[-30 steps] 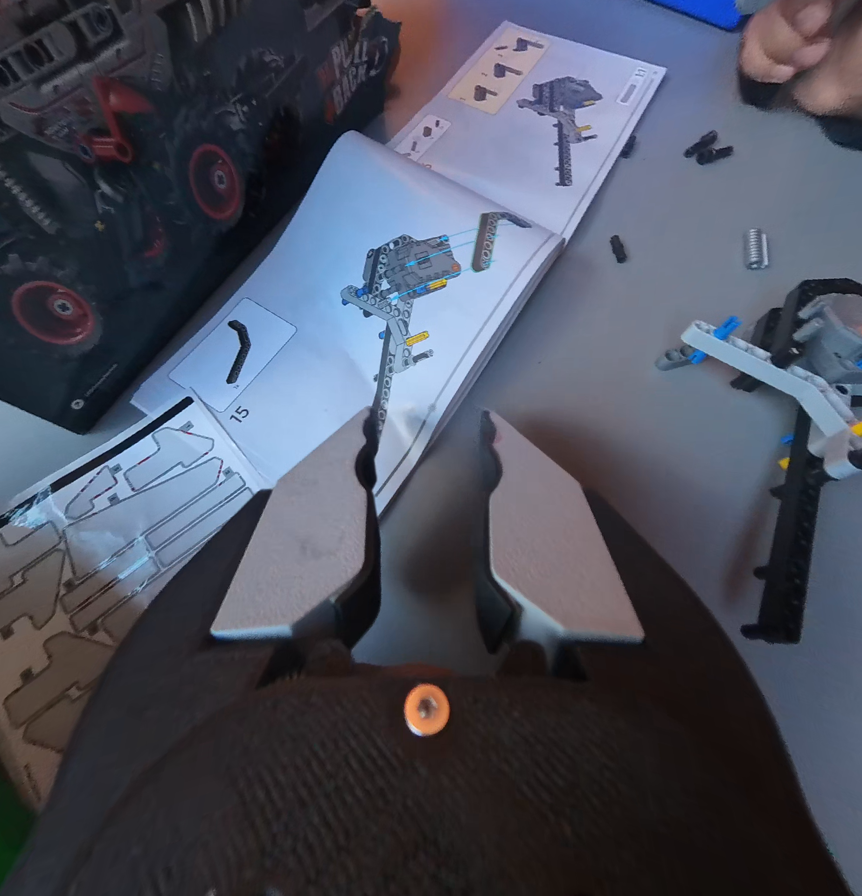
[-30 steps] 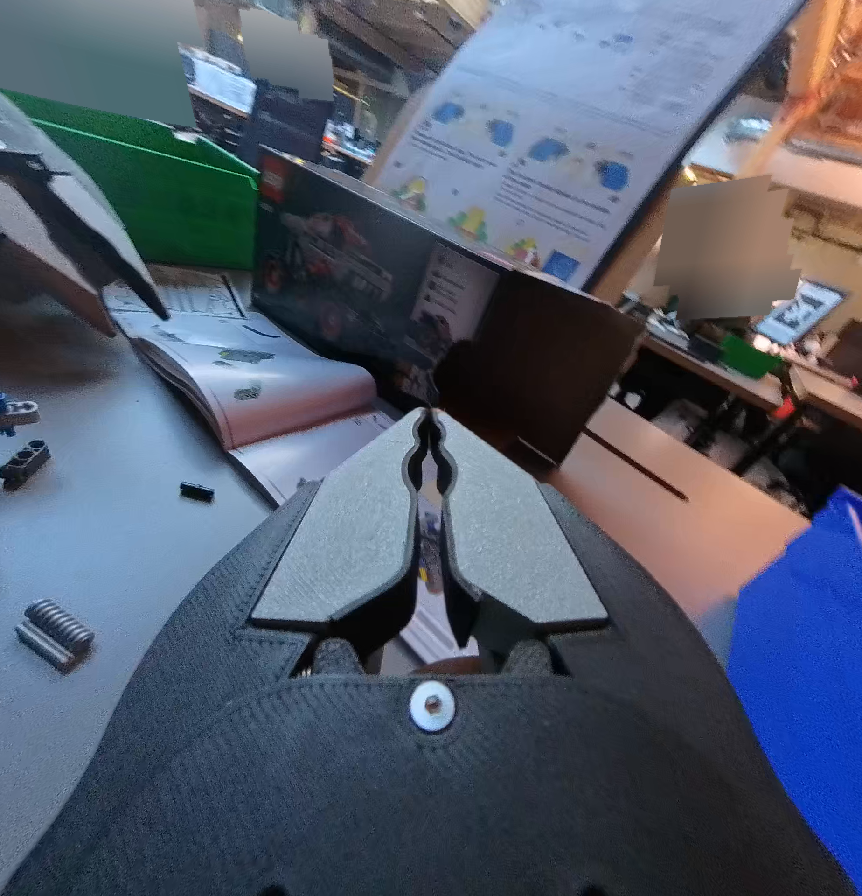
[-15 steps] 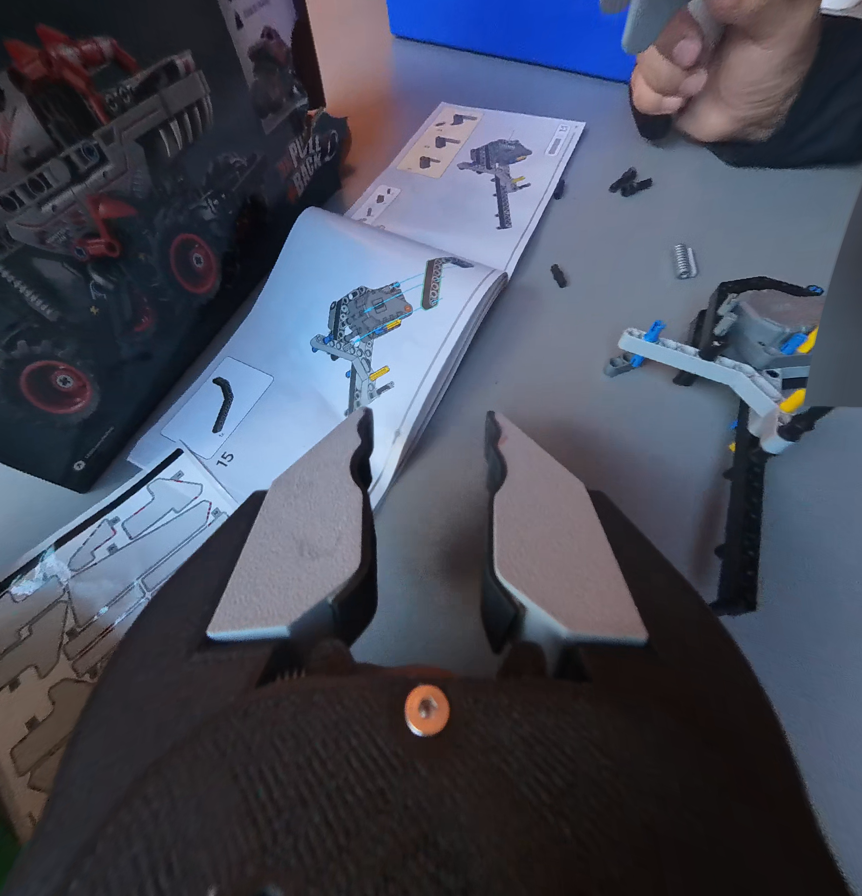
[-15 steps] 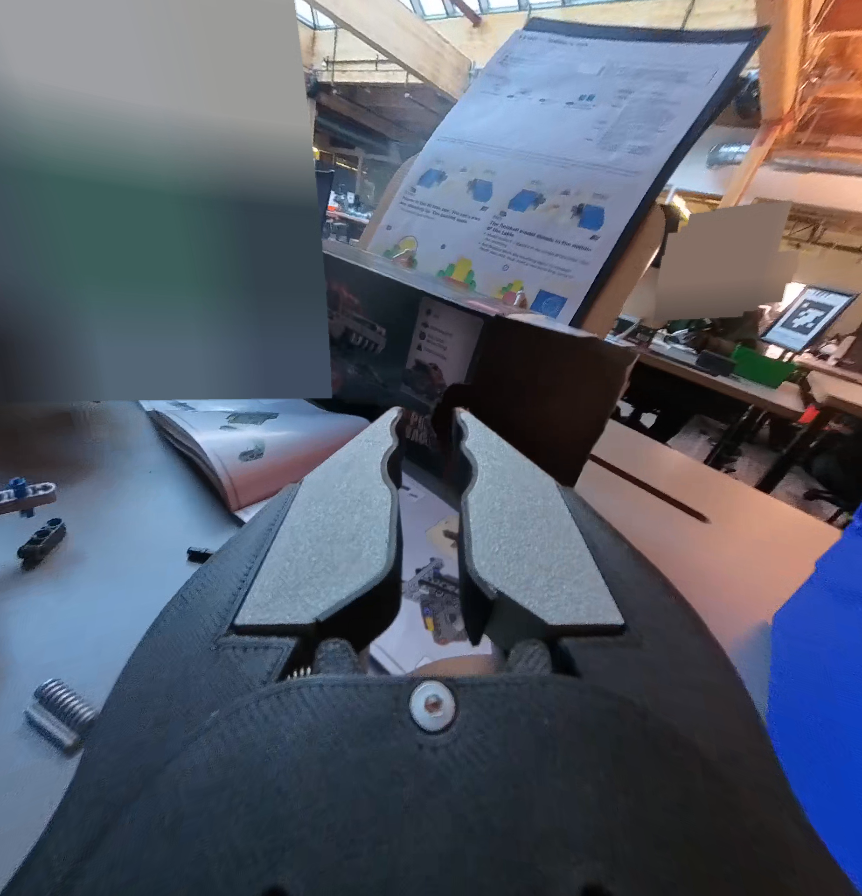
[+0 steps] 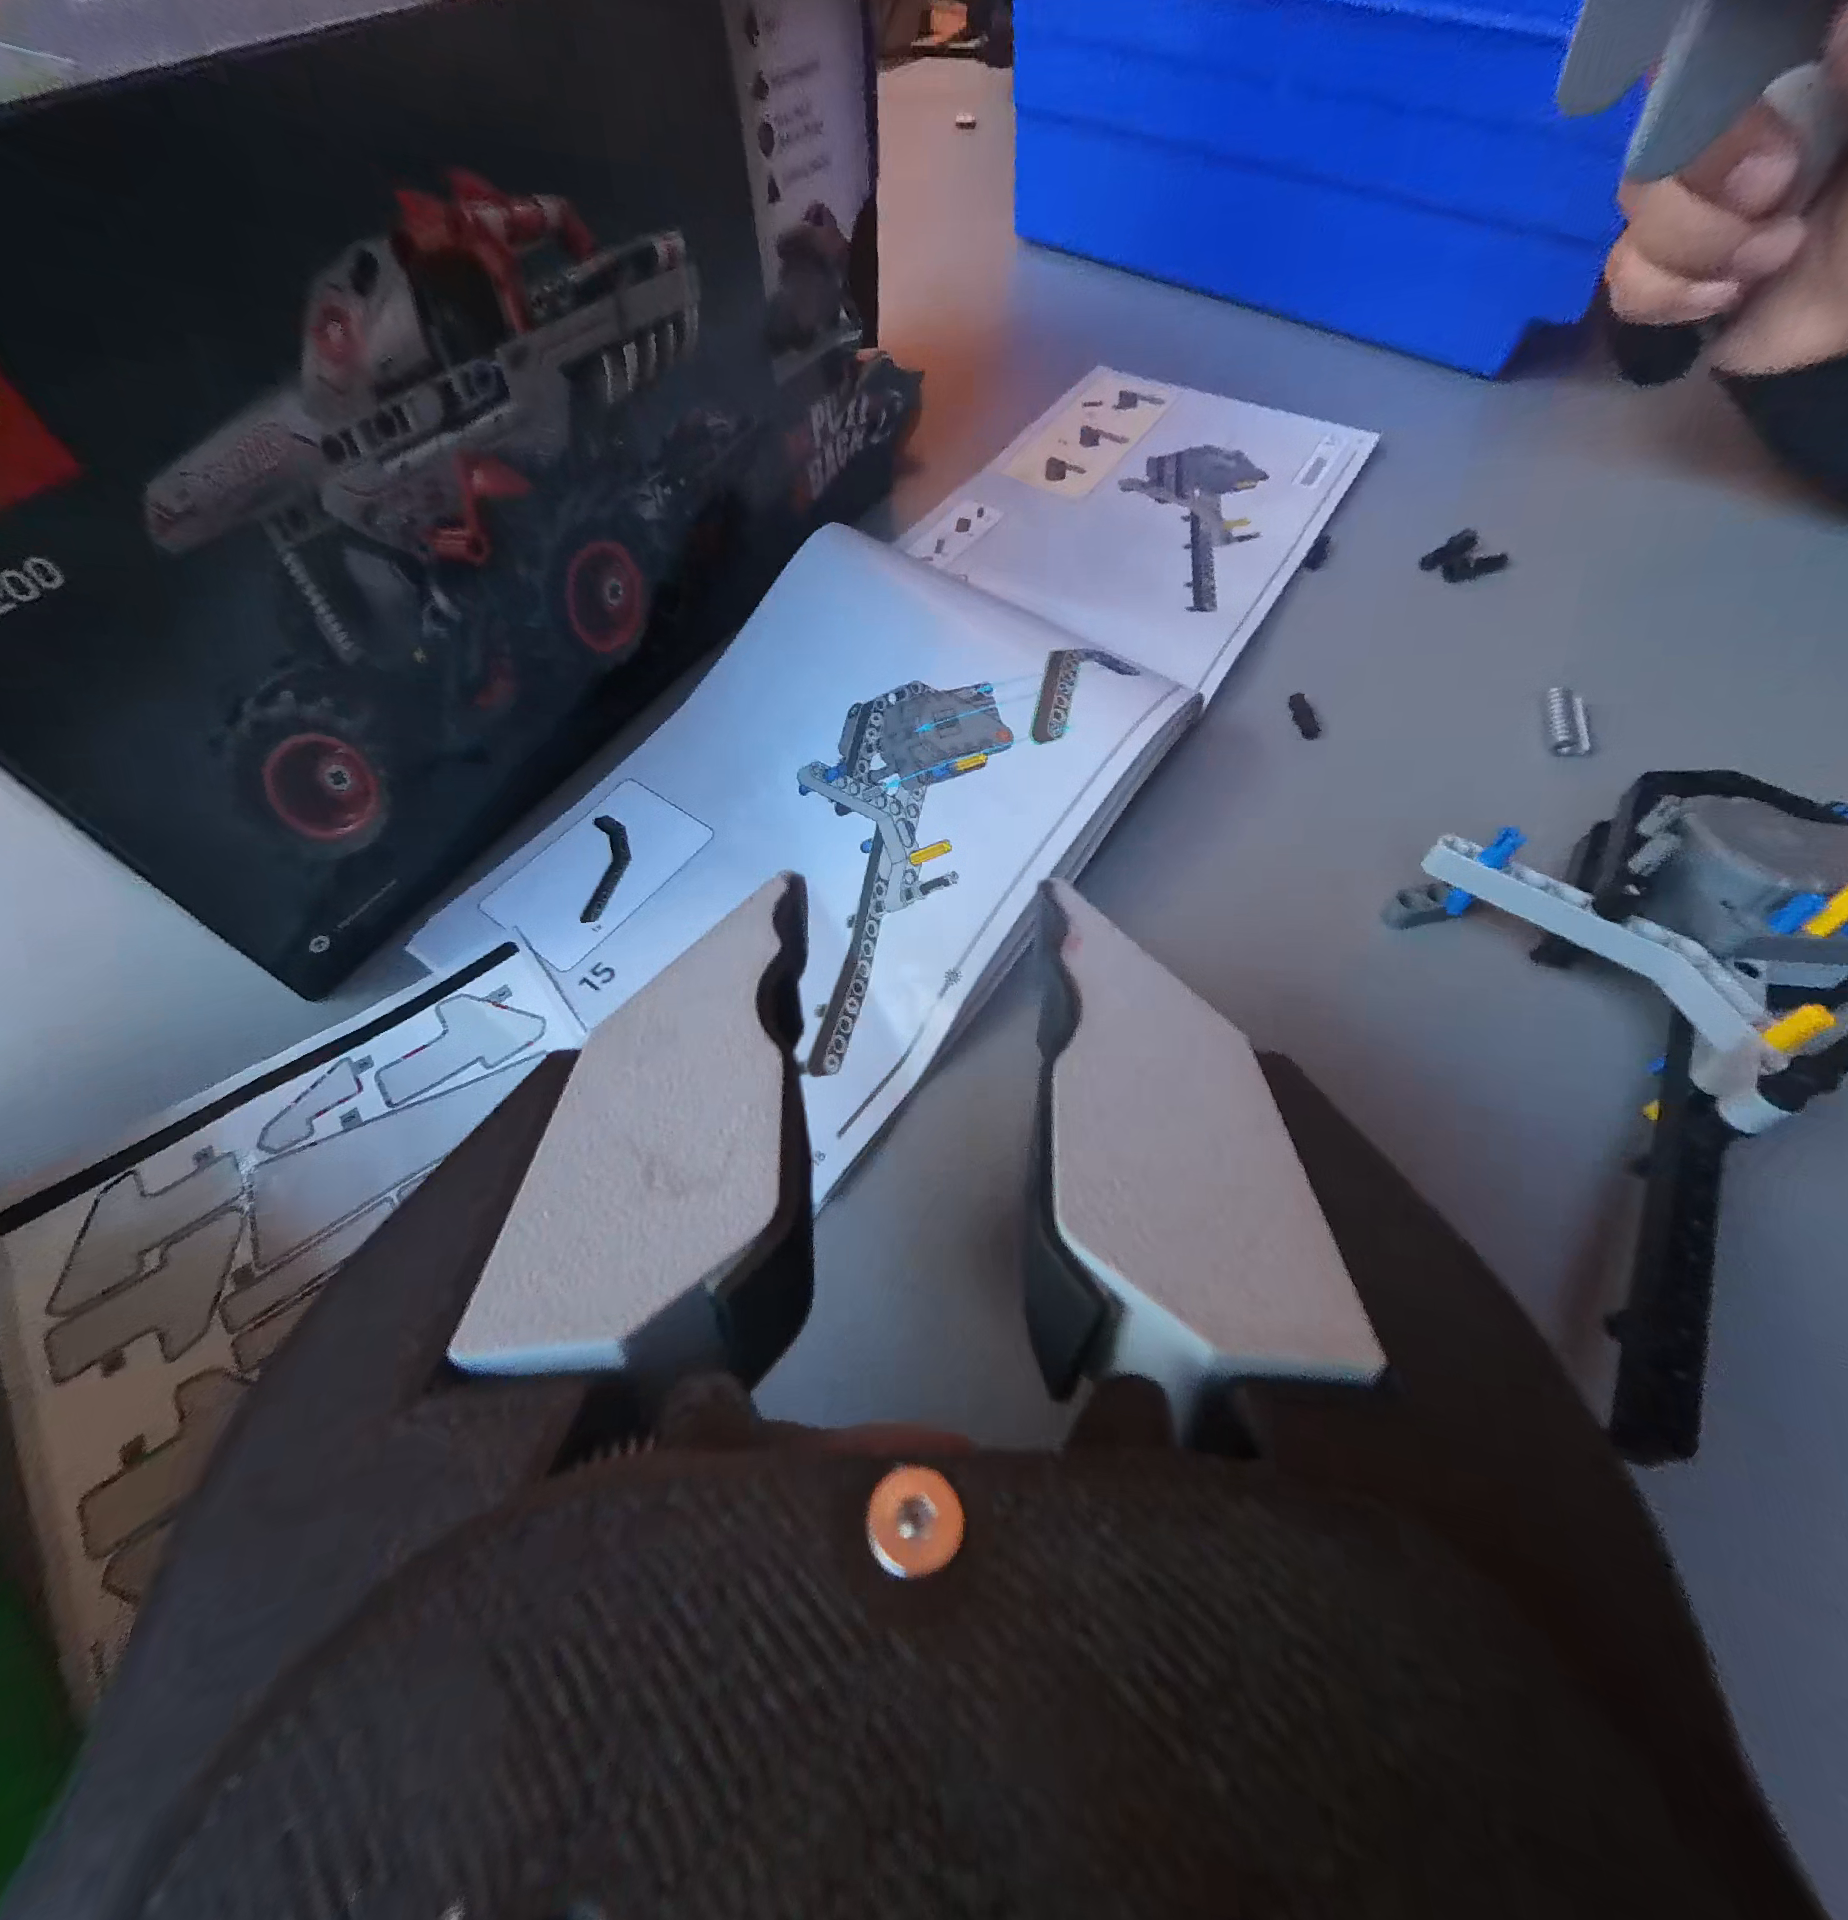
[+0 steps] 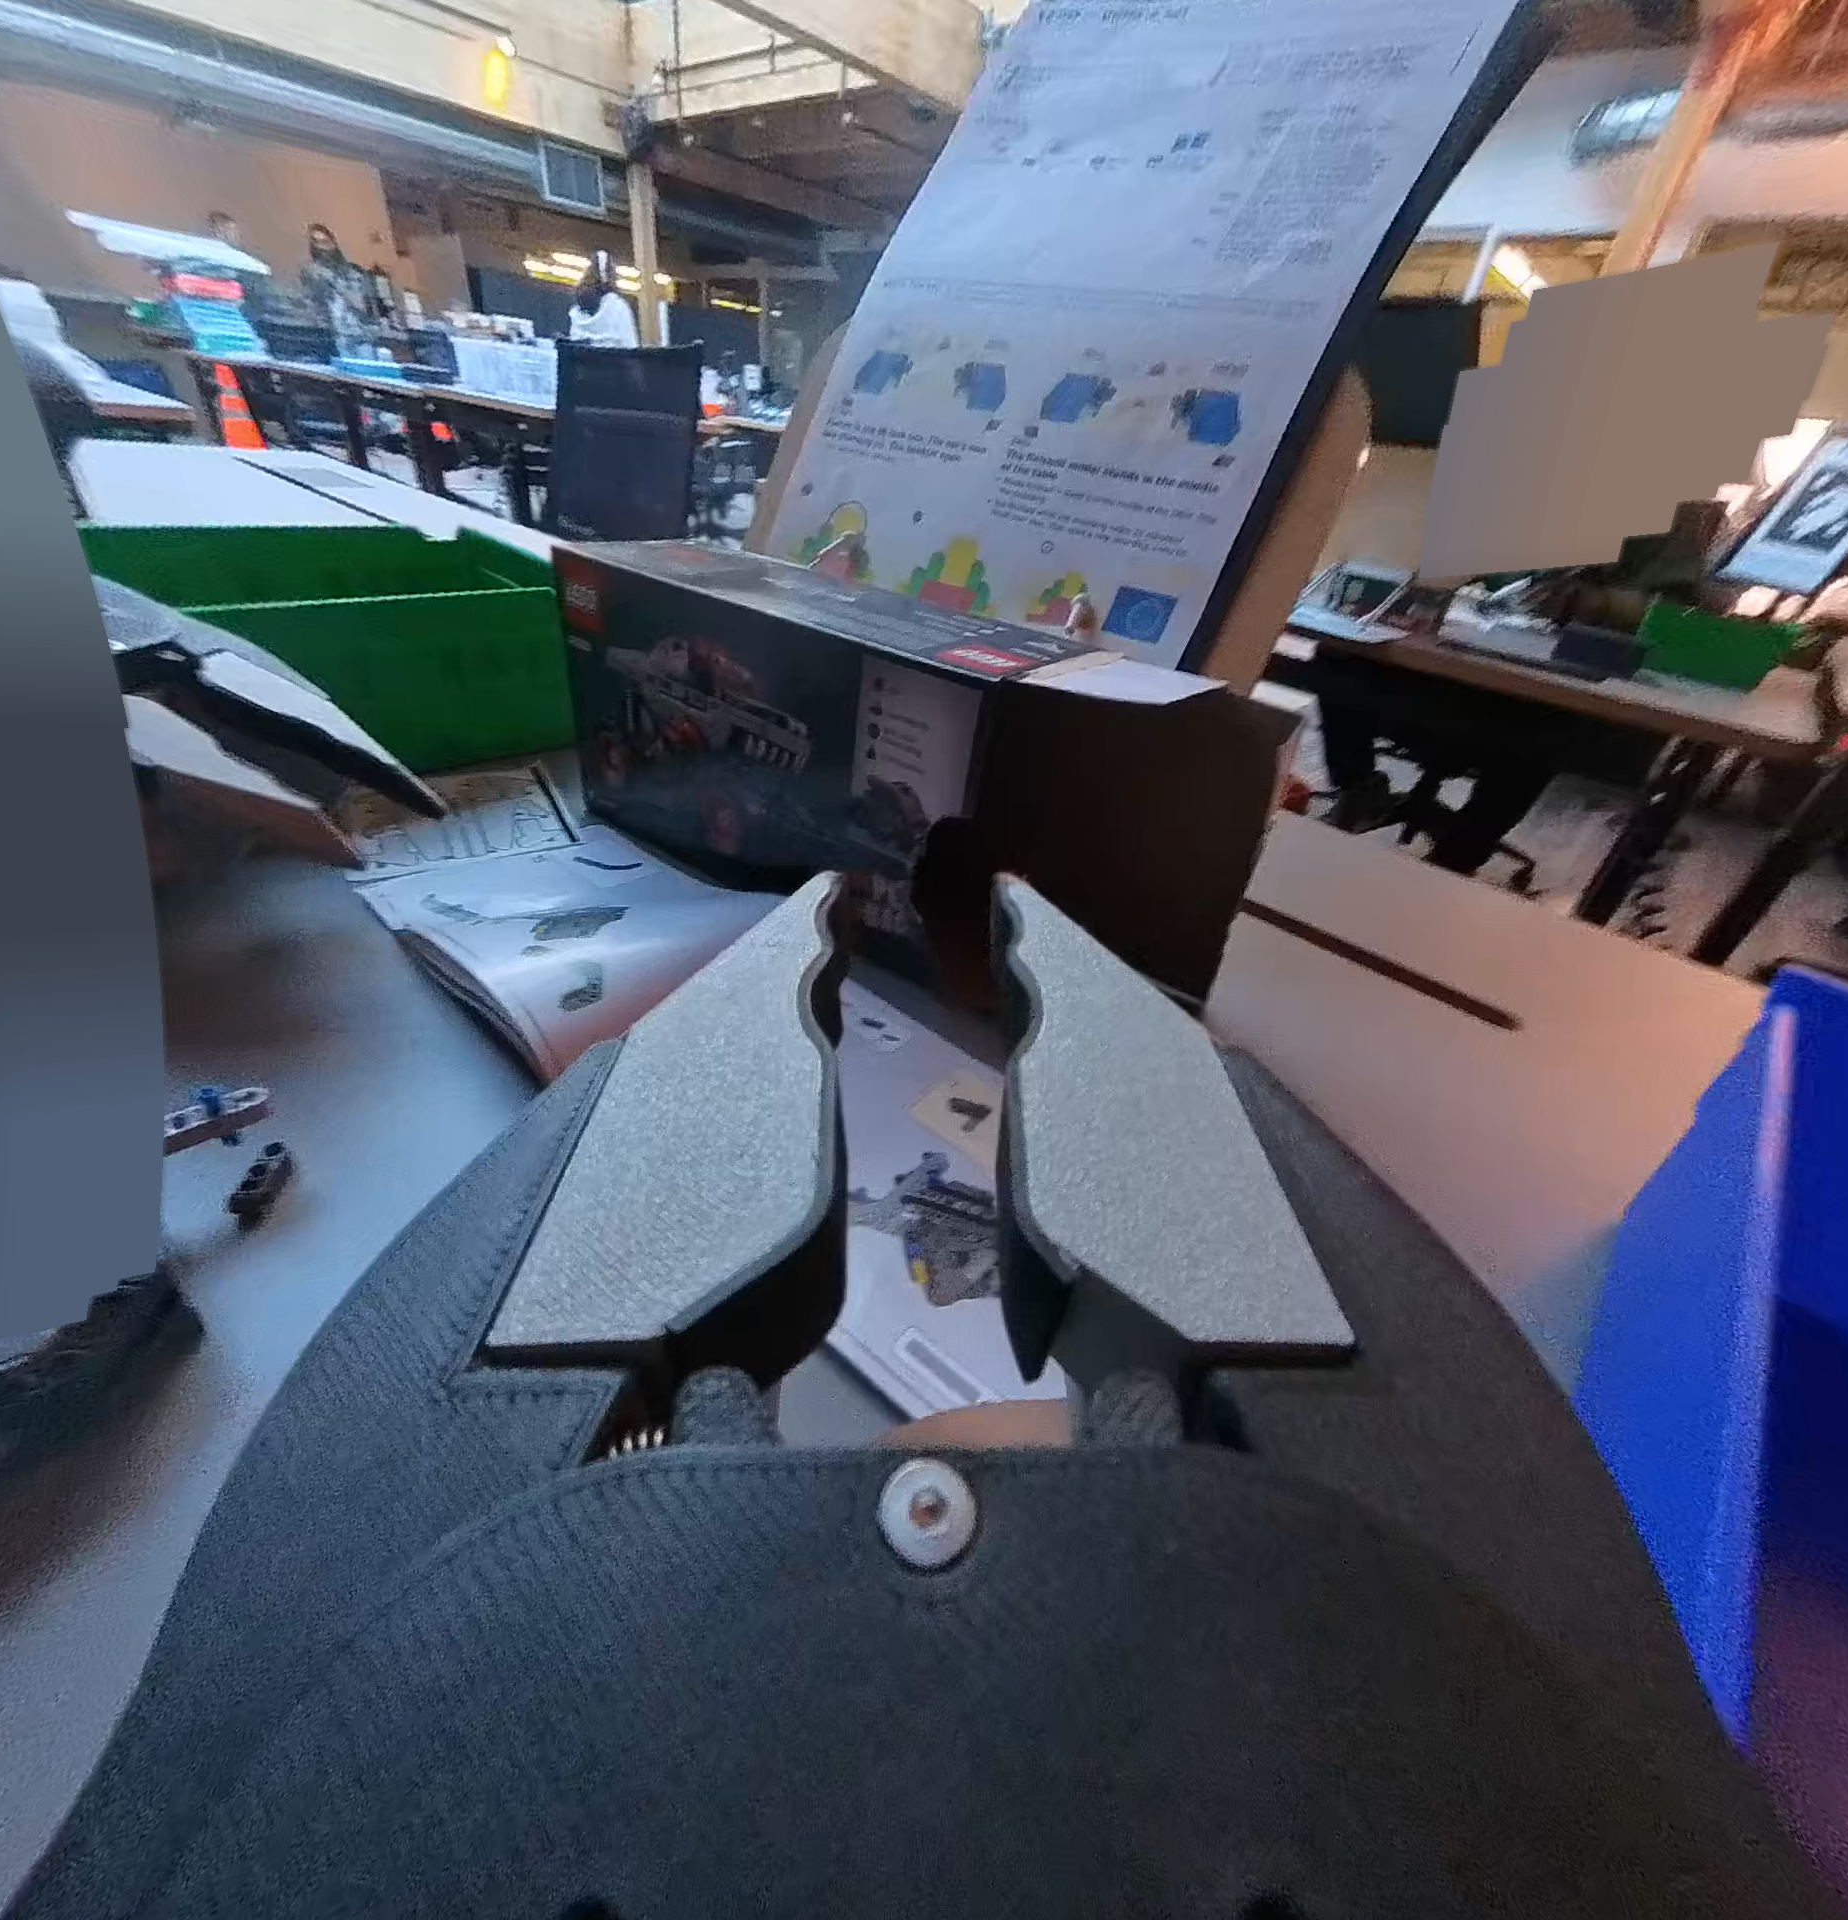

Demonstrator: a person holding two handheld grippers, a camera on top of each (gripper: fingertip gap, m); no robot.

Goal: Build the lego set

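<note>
The half-built model (image 5: 1720, 935), grey and black with blue and yellow pins, lies on the grey table at the right of the left wrist view. The open instruction booklet (image 5: 899, 790) lies ahead of my left gripper (image 5: 915, 904), which is open and empty above the booklet's near edge. My right gripper (image 6: 909, 904) is open and empty, held above the booklet (image 6: 587, 935) and pointing at the set's box (image 6: 795, 727). Loose black pins (image 5: 1460, 556) (image 5: 1304, 715) and a small metal spring (image 5: 1567, 720) lie on the table. The left gripper (image 6: 276, 727) also shows at the left of the right wrist view.
The dark set box (image 5: 380, 468) stands at the left. A sticker sheet (image 5: 172, 1247) lies beside the booklet. A blue bin (image 5: 1315, 156) stands at the back, a green bin (image 6: 380, 623) behind the box. A hand (image 5: 1751, 229) holds the right gripper's handle. A standing sheet (image 6: 1159, 312) rises behind the box. Across from one pair of fingers to the other is roughly 25 cm. The half-built model (image 5: 1720, 935) is about 15 cm from my left fingertips.
My right gripper has opened from nearly shut and has tilted upward. My left gripper has pulled back and tilted up, so the box and blue bin come into view; it stays open.
</note>
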